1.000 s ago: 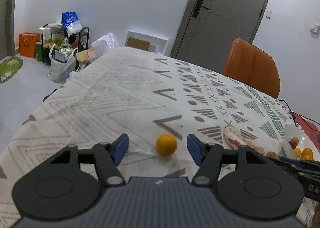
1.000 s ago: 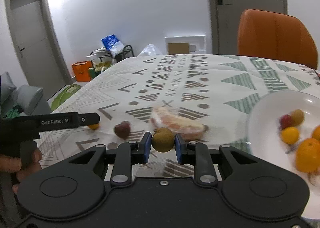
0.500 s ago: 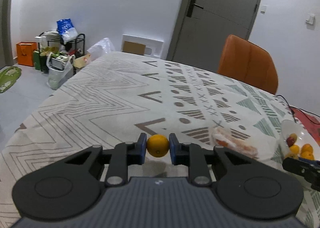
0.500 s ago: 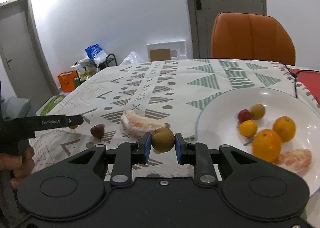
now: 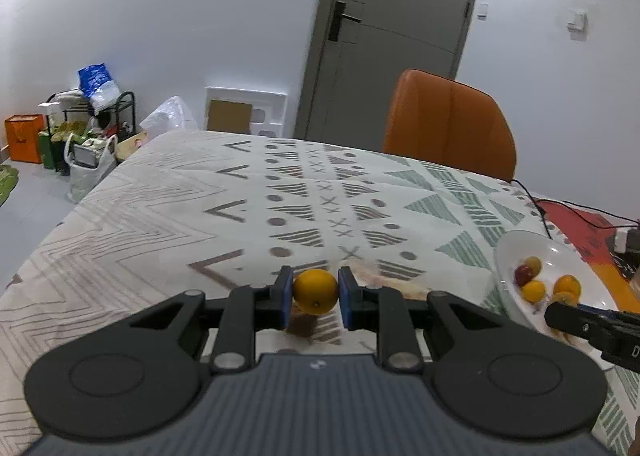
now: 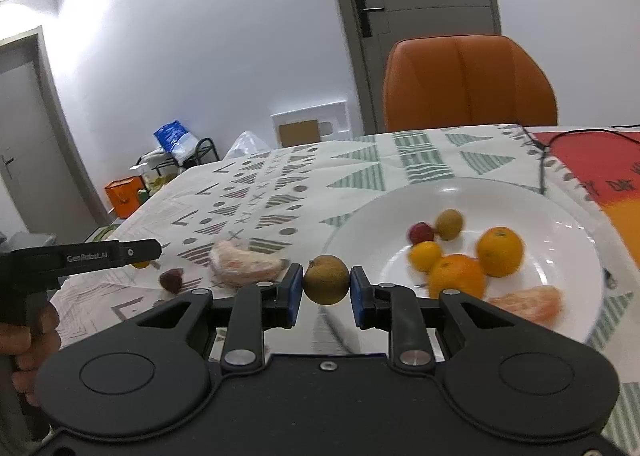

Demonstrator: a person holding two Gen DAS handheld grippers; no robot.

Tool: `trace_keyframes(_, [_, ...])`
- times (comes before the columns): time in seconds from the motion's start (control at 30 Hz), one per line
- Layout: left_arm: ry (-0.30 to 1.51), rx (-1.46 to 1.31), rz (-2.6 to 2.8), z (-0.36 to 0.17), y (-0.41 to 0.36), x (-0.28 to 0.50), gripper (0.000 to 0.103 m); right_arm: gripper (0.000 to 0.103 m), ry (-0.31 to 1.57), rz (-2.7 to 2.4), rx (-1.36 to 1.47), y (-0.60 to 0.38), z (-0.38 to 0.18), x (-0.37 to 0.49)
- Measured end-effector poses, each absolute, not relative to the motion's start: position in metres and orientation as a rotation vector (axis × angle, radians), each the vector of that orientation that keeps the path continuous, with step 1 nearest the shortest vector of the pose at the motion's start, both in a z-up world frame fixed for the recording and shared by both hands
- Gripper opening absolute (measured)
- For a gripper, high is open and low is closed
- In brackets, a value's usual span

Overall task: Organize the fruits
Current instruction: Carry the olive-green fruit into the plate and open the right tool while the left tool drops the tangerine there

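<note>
Broad open stretch of patterned surface (image 5: 168, 215) ahead and left, ending at its far edge before an orange chair (image 5: 448, 123); white plate (image 6: 560, 215) at right near a black cable (image 6: 540, 159). Left gripper (image 5: 315, 296) clenched on a small orange (image 5: 315, 292), held clear above the cloth. Right gripper (image 6: 326, 286) clenched on a brown round fruit (image 6: 326, 280), poised at the plate's near-left rim. Peeled citrus piece (image 6: 244, 266) and dark red fruit (image 6: 172, 280) lying left of it. "GenRobot.AI" printed on the left gripper's side.
</note>
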State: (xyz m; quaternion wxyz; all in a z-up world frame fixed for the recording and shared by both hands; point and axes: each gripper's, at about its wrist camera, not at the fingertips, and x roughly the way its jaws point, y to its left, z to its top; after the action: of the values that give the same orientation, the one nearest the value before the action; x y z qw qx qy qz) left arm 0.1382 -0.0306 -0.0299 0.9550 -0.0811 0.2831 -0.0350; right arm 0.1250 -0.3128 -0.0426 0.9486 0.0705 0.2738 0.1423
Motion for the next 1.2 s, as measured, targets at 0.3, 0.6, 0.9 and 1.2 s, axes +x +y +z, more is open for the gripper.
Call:
trace_keyframes(0.3, [0.577,-0.122,-0.125,-0.028,-0.066,0.138,0.022,0.024,0.554,0.249,0.182,-0.346,-0.048,0.117])
trace_keyframes(0.6, [0.58,-0.084,-0.184,-0.027,-0.098,0.138,0.022,0.024,0.559,0.206,0.211,-0.374,-0.056,0.109])
trace_keyframes(0.9, [0.584,-0.05,-0.231,-0.025,-0.126,0.141,0.022,0.036,0.544,0.173,0.223,-0.392,-0.056,0.101])
trace_keyframes(1.2, [0.587,-0.021,-0.286,-0.027,-0.157,0.143,0.022,0.039,0.525,0.116,0.254,-0.422,-0.056,0.095])
